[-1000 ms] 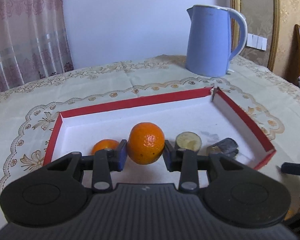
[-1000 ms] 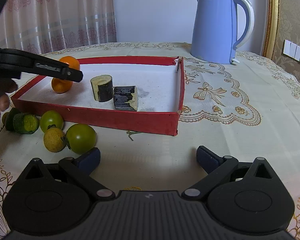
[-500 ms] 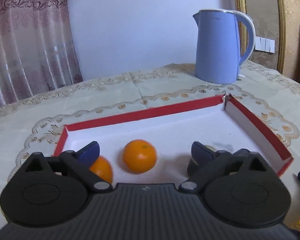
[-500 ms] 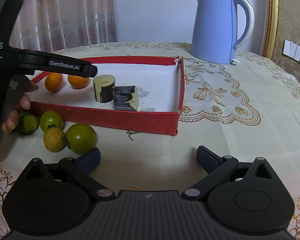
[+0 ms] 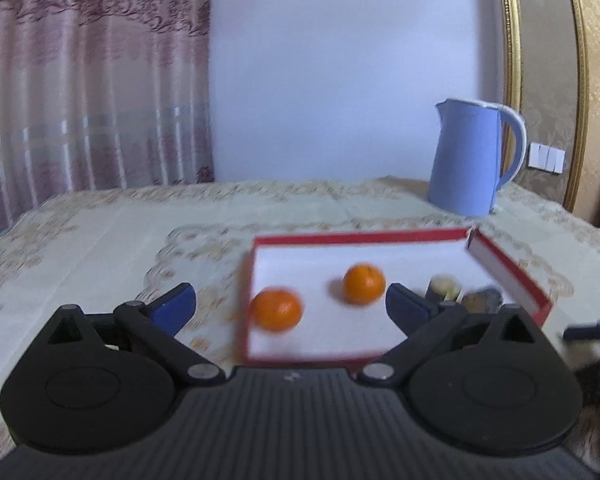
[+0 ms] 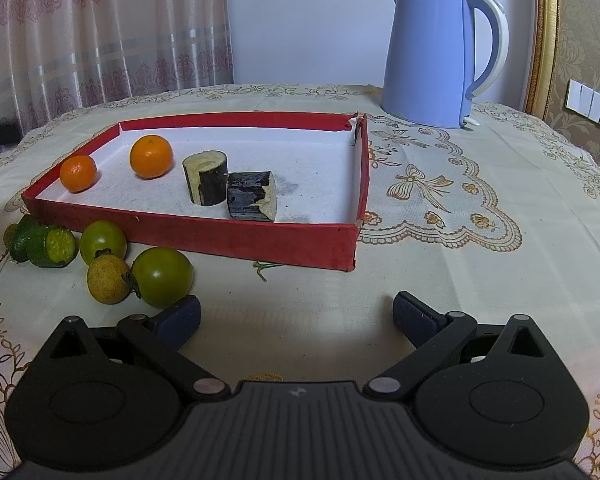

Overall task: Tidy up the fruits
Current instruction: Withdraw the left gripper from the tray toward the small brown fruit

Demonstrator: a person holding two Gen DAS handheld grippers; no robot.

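Left gripper (image 5: 288, 300), mine, jaws opening, empty: the larger orange (image 6: 151, 156) has just been released into the red tray (image 6: 204, 236) beside the smaller orange (image 6: 78, 173). Green fruits (image 6: 162, 276) outside remain. Right gripper (image 6: 296, 316) idles spread.

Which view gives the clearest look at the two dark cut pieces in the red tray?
The right wrist view: both dark cut pieces lie sharp and unobstructed in the red tray. The left wrist view is motion-blurred, and a gripper finger partly hides them.
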